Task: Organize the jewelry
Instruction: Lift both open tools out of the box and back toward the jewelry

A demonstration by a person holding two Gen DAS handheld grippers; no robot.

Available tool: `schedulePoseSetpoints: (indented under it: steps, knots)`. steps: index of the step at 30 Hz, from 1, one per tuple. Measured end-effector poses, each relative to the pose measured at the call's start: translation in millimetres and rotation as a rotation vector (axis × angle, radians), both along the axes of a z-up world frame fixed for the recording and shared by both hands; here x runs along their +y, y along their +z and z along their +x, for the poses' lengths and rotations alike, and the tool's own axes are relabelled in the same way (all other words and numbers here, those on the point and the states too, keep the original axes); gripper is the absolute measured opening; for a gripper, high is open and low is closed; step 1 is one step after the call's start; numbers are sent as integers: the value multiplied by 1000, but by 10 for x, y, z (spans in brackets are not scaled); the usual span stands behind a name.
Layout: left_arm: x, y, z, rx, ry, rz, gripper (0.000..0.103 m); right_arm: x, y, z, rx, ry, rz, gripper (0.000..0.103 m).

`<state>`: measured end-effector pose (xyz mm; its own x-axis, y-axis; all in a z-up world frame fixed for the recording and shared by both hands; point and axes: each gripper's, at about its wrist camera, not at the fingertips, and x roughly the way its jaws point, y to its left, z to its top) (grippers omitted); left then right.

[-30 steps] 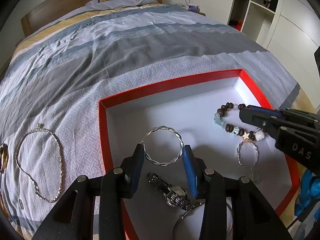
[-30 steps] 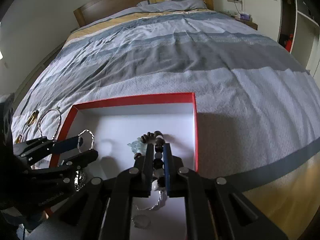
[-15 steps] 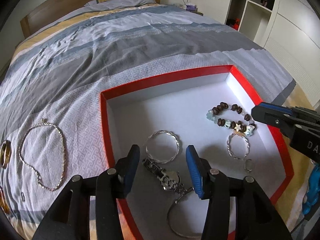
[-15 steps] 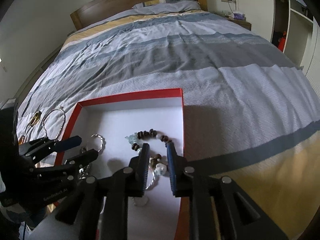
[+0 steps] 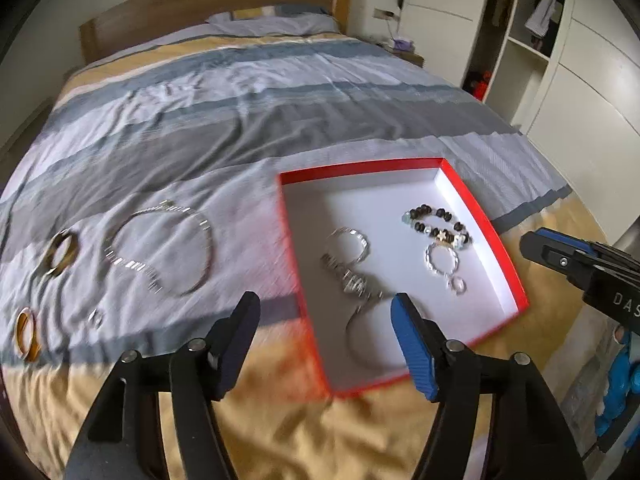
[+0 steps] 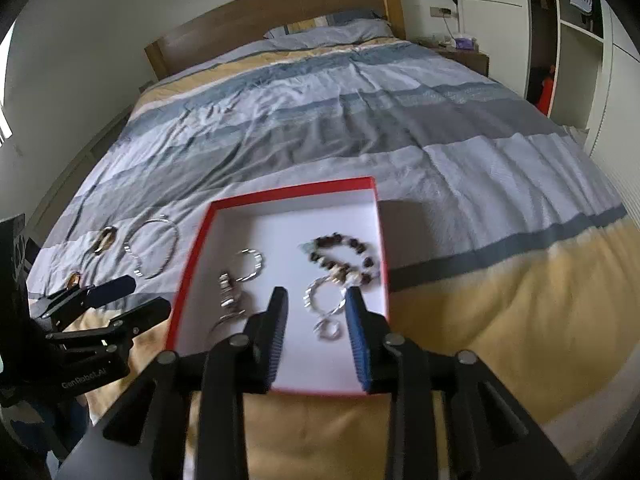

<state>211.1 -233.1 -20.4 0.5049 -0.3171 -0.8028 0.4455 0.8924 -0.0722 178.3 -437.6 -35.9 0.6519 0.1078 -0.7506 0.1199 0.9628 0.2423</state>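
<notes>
Tongs are seen empty on both sides: the left tongs [image 5: 326, 326] are spread wide, the right tongs [image 6: 318, 314] part-open, both just widened. Beaded bracelet [image 6: 344, 258], twisted bangle [image 6: 250, 266] and watch [image 5: 348, 276] are laid in the red box [image 6: 192, 256] on the bed [image 6: 360, 120]; a necklace [image 5: 160, 248] is left outside.

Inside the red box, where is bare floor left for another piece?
Bare: the box's far strip behind the twisted bangle and beaded bracelet, plus the near-right corner. Crowded: the middle and near-left, around the watch.
</notes>
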Motion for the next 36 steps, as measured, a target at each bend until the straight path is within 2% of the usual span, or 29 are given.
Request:
schedulePoseSetpoints:
  steps: [7, 18, 23, 29, 33, 36]
  knots:
    - [524, 266, -455, -40, 83, -1, 75, 373, 272, -479, -37, 27, 6, 30]
    - [1350, 561, -1139, -115, 212, -26, 75, 822, 509, -1070, -78, 55, 13, 31]
    - [1586, 647, -1415, -137, 268, -21, 75, 962, 616, -1288, -104, 65, 7, 31]
    - [1776, 723, -1738, -167, 318, -12, 81, 1122, 759, -1552, -143, 73, -3, 32]
    - [1882, 763, -1923, -177, 357, -16, 83, 1233, 821, -1708, -162, 79, -7, 40]
    - [1986, 795, -2056, -183, 388, -22, 85, 1309, 846, -1814, -172, 91, -16, 41]
